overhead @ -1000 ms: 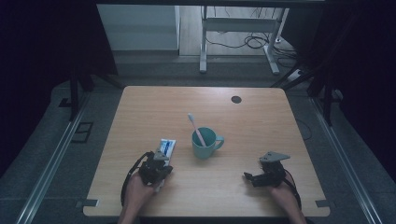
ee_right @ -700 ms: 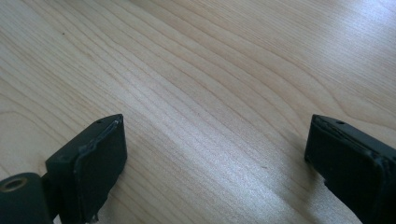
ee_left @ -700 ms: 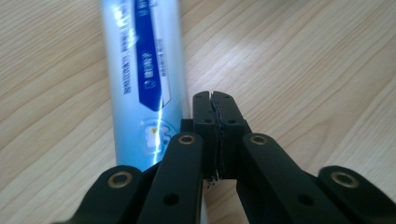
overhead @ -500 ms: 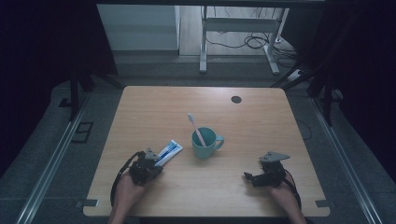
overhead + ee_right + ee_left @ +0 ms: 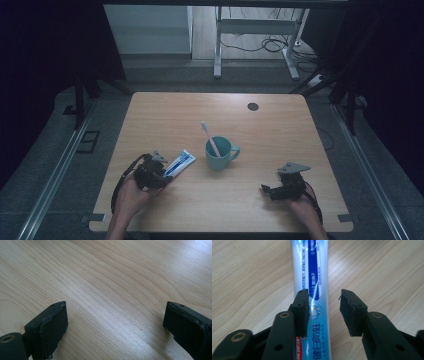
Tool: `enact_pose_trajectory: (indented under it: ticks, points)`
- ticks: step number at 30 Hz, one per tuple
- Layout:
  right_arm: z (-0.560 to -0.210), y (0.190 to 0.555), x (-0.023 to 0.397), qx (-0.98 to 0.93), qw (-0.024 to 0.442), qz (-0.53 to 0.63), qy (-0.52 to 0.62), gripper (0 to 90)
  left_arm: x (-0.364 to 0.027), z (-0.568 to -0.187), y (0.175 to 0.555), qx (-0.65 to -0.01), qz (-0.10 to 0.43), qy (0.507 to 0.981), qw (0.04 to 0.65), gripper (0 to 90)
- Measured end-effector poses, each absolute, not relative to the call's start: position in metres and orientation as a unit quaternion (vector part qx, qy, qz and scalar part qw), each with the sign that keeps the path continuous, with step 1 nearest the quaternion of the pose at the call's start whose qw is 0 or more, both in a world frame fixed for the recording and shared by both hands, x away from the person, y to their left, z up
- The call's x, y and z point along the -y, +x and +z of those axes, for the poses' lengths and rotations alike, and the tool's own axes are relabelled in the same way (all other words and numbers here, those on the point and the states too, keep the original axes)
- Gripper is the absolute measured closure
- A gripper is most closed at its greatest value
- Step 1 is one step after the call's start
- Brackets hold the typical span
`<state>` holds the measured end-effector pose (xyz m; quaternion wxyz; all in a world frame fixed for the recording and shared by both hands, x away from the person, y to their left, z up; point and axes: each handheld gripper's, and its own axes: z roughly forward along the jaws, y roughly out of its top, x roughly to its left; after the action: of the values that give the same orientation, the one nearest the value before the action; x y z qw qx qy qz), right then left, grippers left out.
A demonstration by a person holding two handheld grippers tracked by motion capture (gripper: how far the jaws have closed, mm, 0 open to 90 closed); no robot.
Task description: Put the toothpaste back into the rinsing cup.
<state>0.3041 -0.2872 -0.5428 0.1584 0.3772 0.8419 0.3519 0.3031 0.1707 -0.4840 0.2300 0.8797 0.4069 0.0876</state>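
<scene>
Toothpaste tube (image 5: pixel 315 277) down on worktop (image 5: pixel 280 130), lower left; left tool (image 5: pixel 324 311) just opening, pads clear of it. Right tool (image 5: pixel 115 325) wide open, empty. Toothbrush (image 5: pixel 210 137) already in mug (image 5: pixel 220 155).

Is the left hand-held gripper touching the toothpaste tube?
Cannot tell. In the left gripper view, the left hand-held gripper straddles the toothpaste tube; one pad overlaps it, the other stands clear.

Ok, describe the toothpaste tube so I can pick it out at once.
On the wooden table, look left of the teal mug holding a toothbrush. The toothpaste tube lies flat there between the left gripper's parted jaws: white and blue, the only printed thing.
</scene>
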Motion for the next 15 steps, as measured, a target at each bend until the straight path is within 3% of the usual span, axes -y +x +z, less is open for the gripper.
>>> enact_pose_trajectory:
  ticks: [8, 15]
  points:
    - [-0.543, 0.304, 0.287, -0.842, 0.159, 0.352, 0.377, 5.7, -0.162, -0.488, 0.321, -0.413, 0.076, 0.89, 0.18, 43.4]
    - [-0.543, 0.304, 0.287, -0.842, 0.158, 0.351, 0.379, 6.0, -0.154, -0.494, 0.337, -0.421, 0.056, 0.892, 0.155, 40.6]
